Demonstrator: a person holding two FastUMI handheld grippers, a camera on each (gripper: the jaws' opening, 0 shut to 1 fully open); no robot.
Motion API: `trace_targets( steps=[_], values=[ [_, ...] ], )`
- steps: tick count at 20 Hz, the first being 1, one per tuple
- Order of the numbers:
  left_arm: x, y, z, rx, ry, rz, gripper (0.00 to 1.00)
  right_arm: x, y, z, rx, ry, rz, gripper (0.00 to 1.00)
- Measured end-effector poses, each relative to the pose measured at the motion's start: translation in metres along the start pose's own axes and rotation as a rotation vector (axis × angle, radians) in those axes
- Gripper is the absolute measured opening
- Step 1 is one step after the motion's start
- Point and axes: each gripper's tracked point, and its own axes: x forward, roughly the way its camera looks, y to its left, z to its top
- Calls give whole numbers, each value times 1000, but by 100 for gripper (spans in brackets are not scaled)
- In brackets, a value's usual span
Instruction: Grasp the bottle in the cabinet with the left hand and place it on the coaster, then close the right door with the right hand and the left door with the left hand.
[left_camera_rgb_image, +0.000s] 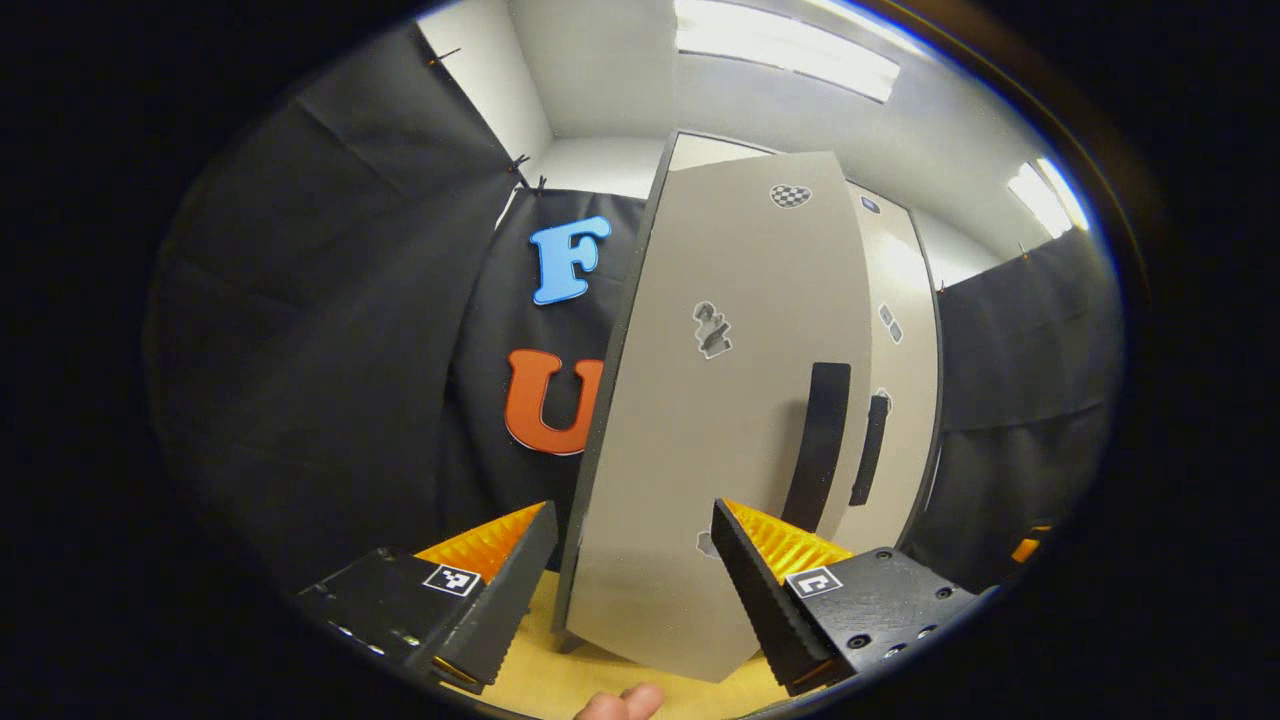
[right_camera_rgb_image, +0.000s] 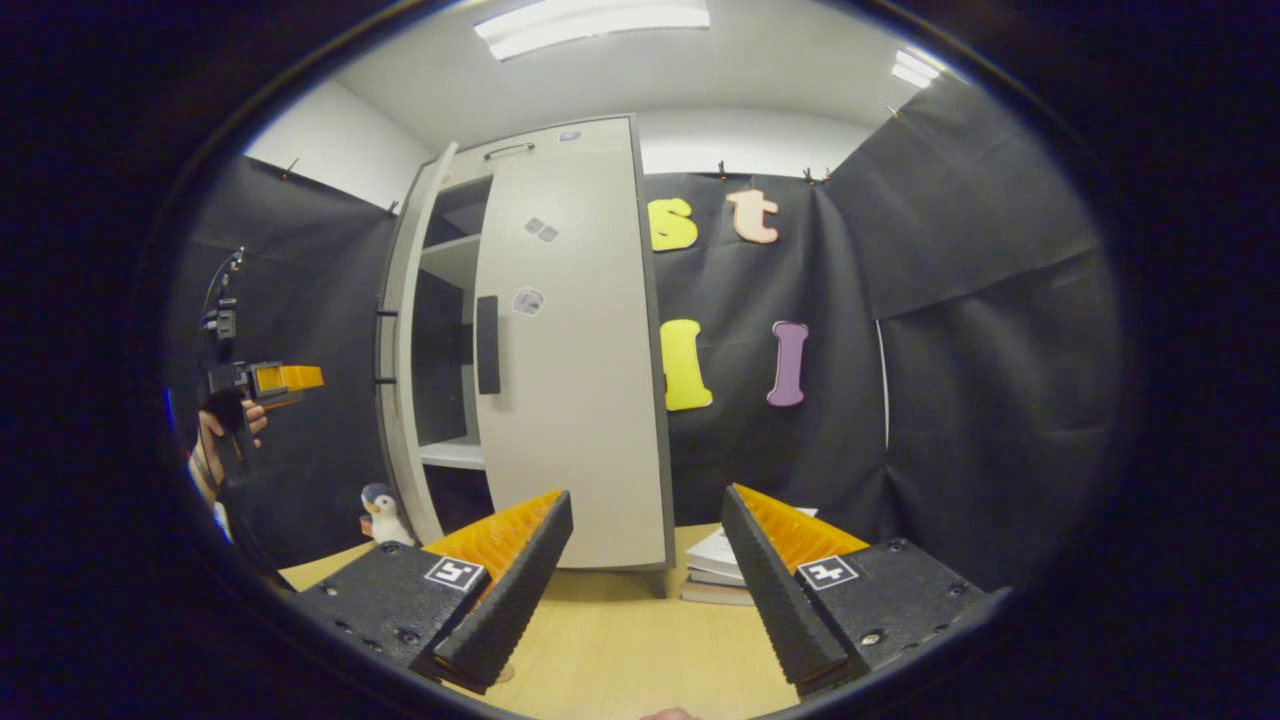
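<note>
The left gripper is held with its jaws apart and nothing between them, facing the outer face of the cabinet's left door. That door stands partly open, its dark vertical handle near the free edge. A fingertip shows at the bottom edge above the wooden table.

The right gripper also has its jaws apart and empty, aimed at the cabinet. The right door lies closed against the cabinet front. The shelves visible through the gap appear bare. A penguin toy stands on the table beside the cabinet base, and a stack of books lies on the opposite side. The bottle's and the coaster's positions cannot be determined.
</note>
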Motion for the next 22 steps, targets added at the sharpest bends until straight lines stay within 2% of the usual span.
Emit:
trace_targets(
  steps=[5, 8, 9, 10, 11, 12, 16, 21, 22],
  values=[
    [-54, -17, -16, 89, -3, 69, 95, 8, 26, 5, 9, 2, 80, 99],
    [-79, -38, -33, 78, -14, 84, 95, 12, 49, 10, 28, -15, 146, 99],
    [-86, -46, -42, 68, -8, 80, 99, 12, 56, 10, 31, -16, 169, 99],
    [-92, -52, -48, 59, -8, 79, 99, 11, 64, 10, 32, -16, 192, 99],
    [-98, -57, -54, 50, -8, 78, 95, 10, 70, 9, 33, -16, 209, 99],
    [-103, -59, -59, 44, -8, 81, 95, 8, 74, 9, 35, -19, 219, 99],
    [-123, -64, -77, 30, 6, 115, 95, -5, 83, 8, 3, -18, 243, 99],
    [-146, -62, -91, 42, 36, 140, 95, -23, 70, 7, -28, -29, 210, 99],
    [-147, -62, -91, 39, 41, 143, 100, -24, 68, 7, -27, -27, 203, 99]
  ],
)
